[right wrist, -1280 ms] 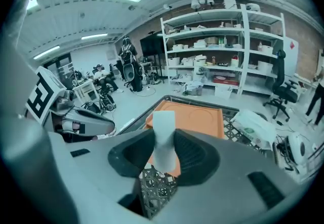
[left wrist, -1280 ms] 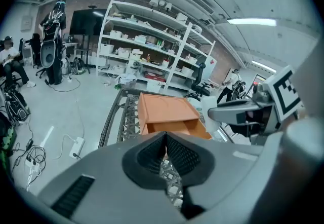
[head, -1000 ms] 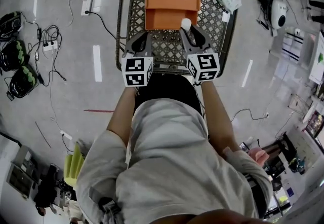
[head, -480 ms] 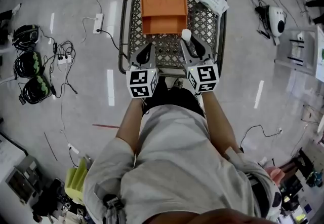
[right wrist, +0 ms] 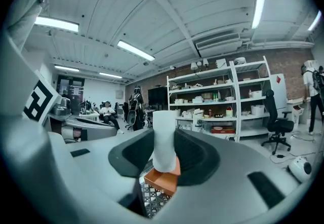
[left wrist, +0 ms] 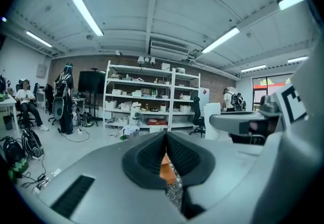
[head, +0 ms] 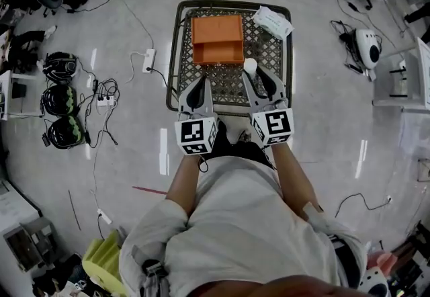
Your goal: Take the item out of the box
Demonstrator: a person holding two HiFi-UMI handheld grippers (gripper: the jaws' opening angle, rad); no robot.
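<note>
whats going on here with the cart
A person stands over a wire mesh cart with a claw in each hand. The right claw is shut on a white cylinder, held by the near edge of the orange box, apparently out of it. The left claw is shut and empty beside it. A white packet lies at the cart's far corner.

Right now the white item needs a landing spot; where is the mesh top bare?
The mesh top is bare between the orange box and its near edge, and beside the box below the white packet. The far end is crowded.
</note>
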